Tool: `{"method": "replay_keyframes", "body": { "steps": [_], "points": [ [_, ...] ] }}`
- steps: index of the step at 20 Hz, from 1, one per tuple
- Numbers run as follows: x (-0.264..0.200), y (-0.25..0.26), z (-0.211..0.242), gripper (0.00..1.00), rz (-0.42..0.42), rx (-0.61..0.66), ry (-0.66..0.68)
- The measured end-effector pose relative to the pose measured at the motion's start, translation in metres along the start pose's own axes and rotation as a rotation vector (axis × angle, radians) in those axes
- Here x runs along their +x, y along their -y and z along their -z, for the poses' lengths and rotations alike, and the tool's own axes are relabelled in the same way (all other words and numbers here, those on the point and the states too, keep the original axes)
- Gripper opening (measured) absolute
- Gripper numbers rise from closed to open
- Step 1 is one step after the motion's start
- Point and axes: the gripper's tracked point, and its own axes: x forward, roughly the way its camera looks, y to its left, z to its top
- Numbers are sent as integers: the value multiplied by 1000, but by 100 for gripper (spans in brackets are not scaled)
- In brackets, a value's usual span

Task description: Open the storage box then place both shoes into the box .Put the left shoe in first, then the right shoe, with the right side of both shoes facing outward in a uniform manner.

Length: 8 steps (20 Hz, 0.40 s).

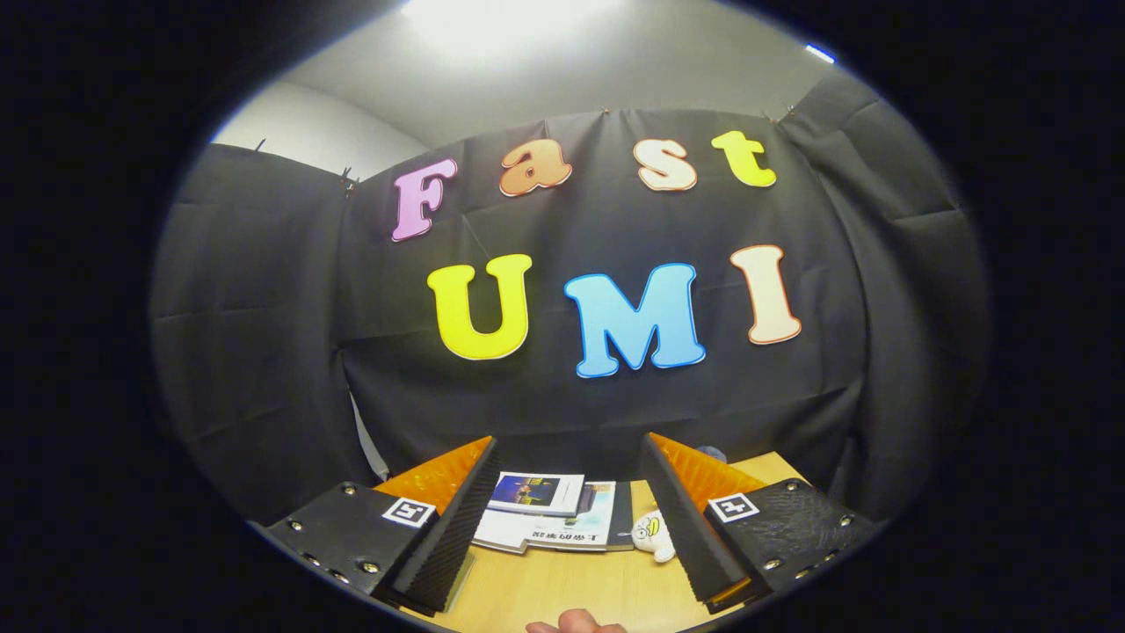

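Going from the left of the frame: the gripper (562, 519) sits low in the picture, its left finger (453, 527) angling inward at lower left, its right finger (685, 519) mirroring it at lower right. The two stand well apart with nothing between them but open air and, beyond, the wooden tabletop (545, 589). The wide spread and the level, raised aim toward the booth's cloth wall suggest a gripper held at rest or in transit, not lined up on anything.

In the lower middle, just beyond and between the fingers, lies a small stack of booklets (549, 514), one overlapping another, flat on the tabletop. They look like clutter unrelated to the job. Just right of them, partly behind the right finger, is a small white soft toy (652, 534) with a yellow beak; most of its body is hidden. A dark rounded shape (714, 454) peeks above the right finger near the tabletop's far edge; too little shows to name it.

At the very bottom centre, part of a fingertip or knuckle (576, 623) is cut off by the frame.

Neither the storage box nor either shoe can be made out here, so how they lie, and how far the task stands, cannot be judged from this moment. The tabletop's near and side parts are cut off.
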Motion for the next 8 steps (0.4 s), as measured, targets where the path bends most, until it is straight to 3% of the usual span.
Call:
{"method": "replay_keyframes", "body": {
  "steps": [8],
  "points": [
    [1,48,1,97,26,-27,33]
  ]
}}
